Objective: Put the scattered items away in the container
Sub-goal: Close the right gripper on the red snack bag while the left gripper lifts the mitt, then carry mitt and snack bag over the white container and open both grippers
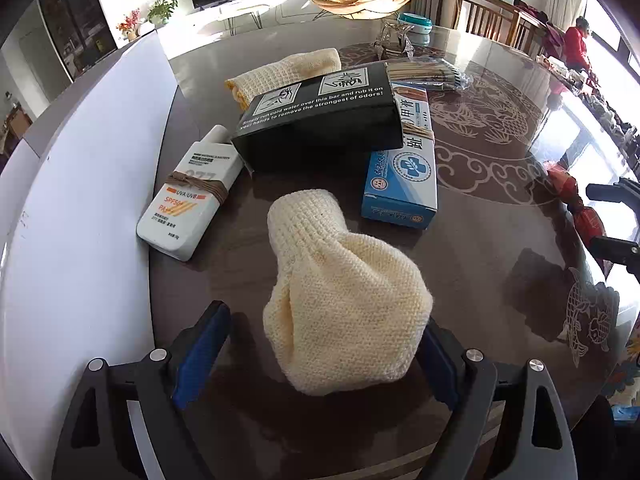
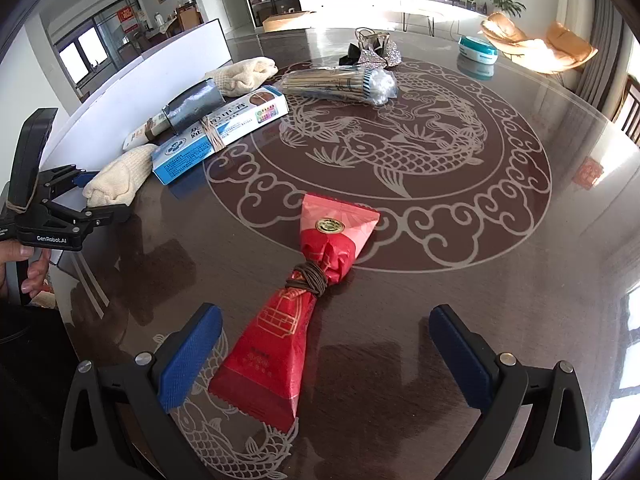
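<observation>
The left gripper [image 1: 316,360] stands wide around a cream knitted cloth [image 1: 340,304], seemingly unpressed; the right gripper [image 2: 324,356] gapes astride a red packet [image 2: 280,344]. Beyond, a sunscreen bottle [image 1: 192,196] reads "UVA/UVB", a black box [image 1: 320,120] "strongest of odors!".

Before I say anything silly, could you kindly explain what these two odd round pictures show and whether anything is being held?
No robot here: a person holds a pair of hand-held tongs in each hand, each with a wide-angle camera looking along its blue-padded fingers. One picture is from the left tongs, the other from the right tongs. Both stand open, so nothing is held. A cream knitted pouch lies between the left pair, a red tied packet between the right. Also on the dark patterned table: a sunscreen bottle, a black box lying partly on a blue and white box, a second knitted cloth and a bag of sticks.
</observation>
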Motion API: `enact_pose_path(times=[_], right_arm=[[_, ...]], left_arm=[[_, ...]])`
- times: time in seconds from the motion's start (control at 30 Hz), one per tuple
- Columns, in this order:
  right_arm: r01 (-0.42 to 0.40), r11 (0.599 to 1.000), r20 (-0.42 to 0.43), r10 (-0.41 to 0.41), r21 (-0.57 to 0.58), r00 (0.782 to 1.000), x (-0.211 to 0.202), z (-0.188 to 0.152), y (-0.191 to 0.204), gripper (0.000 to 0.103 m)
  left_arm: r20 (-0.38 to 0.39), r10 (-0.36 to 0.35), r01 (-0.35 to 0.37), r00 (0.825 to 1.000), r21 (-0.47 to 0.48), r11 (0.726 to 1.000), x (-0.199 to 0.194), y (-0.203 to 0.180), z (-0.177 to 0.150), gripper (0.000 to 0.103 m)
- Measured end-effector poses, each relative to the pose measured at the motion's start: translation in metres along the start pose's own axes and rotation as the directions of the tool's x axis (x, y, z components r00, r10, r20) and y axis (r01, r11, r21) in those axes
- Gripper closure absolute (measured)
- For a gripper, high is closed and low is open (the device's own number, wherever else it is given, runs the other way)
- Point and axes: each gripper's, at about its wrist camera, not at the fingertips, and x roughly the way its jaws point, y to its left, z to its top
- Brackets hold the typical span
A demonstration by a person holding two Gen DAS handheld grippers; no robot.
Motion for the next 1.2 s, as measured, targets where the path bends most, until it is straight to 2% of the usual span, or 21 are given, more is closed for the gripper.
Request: enact_pose_path(times=[0.07,0.1,0.13,0.17,0.2,0.23,0.27,0.3,0.33,0.43,0.53,0.63,0.77,0.87,1.07,1.2], right_arm=[[-0.019,1.000,-0.022,0.018,-0.006,1.000,0.002,0.007,0.005,0.000],[-0.033,0.999,-0.052,0.034,0.002,0.998,0.007,0.010,0.007,0.004],[-0.046,0.999,-0.078,0.047,0.011,0.996,0.011,0.012,0.007,0.013],[-0.033,0.999,-0.081,0.033,0.007,0.996,0.012,0.013,0.009,0.016],[-0.019,1.000,-0.084,0.018,-0.007,0.996,0.012,0.014,0.012,0.029],[-0.001,1.000,-0.083,-0.001,-0.023,0.997,0.012,0.015,0.014,0.042],[0.003,1.000,-0.080,-0.006,-0.028,0.997,0.011,0.016,0.014,0.054],[-0.002,1.000,-0.081,0.000,-0.019,0.997,0.011,0.016,0.012,0.078],[-0.024,1.000,-0.082,0.023,-0.003,0.996,0.010,0.015,0.010,0.084],[-0.001,1.000,-0.040,0.000,-0.015,0.999,-0.002,0.013,0.010,0.084],[-0.011,1.000,0.017,0.012,-0.005,1.000,-0.022,0.013,0.008,0.084],[-0.010,1.000,0.029,0.010,0.009,1.000,-0.027,0.013,0.003,0.084],[-0.078,0.994,0.049,0.075,0.071,0.996,-0.032,0.013,-0.008,0.084],[-0.097,0.992,0.049,0.093,0.083,0.994,-0.031,0.012,-0.008,0.084],[-0.133,0.989,0.079,0.128,0.060,0.989,-0.033,0.024,0.012,0.084],[-0.208,0.978,0.123,0.207,-0.003,0.971,-0.040,0.052,0.051,0.084]], left_arm=[[0.000,0.026,-0.026,1.000,0.029,0.999,0.001,-0.004,0.004,0.015],[-0.001,0.033,-0.033,0.999,0.040,0.999,0.001,-0.005,0.004,0.015],[0.001,0.035,-0.035,0.999,0.046,0.998,0.001,-0.005,0.004,0.015],[0.001,0.034,-0.034,0.999,0.050,0.998,0.001,-0.005,0.005,0.015],[0.003,0.030,-0.030,1.000,0.054,0.998,0.001,-0.005,0.005,0.020],[0.011,0.014,-0.015,1.000,0.054,0.998,0.000,-0.005,0.005,0.029],[0.016,-0.012,0.011,1.000,0.046,0.999,-0.002,-0.003,0.004,0.055],[0.017,-0.028,0.028,0.999,0.033,0.999,-0.004,0.000,0.003,0.057],[0.021,-0.038,0.037,0.999,0.027,0.999,-0.007,0.001,0.003,0.059],[0.035,-0.074,0.073,0.997,0.027,0.997,-0.020,0.006,-0.004,0.061],[0.067,-0.117,0.114,0.991,0.052,0.992,-0.037,0.002,-0.005,0.061],[0.092,-0.141,0.134,0.986,0.076,0.988,-0.056,-0.003,-0.006,0.061],[0.124,-0.162,0.153,0.979,0.077,0.985,-0.065,-0.004,0.006,0.061],[0.164,-0.171,0.165,0.971,0.052,0.985,-0.089,0.011,0.003,0.061],[0.239,-0.127,0.138,0.963,-0.032,0.990,-0.138,0.044,-0.018,0.061],[0.269,-0.046,0.080,0.962,-0.116,0.990,-0.168,0.085,-0.039,0.061]])
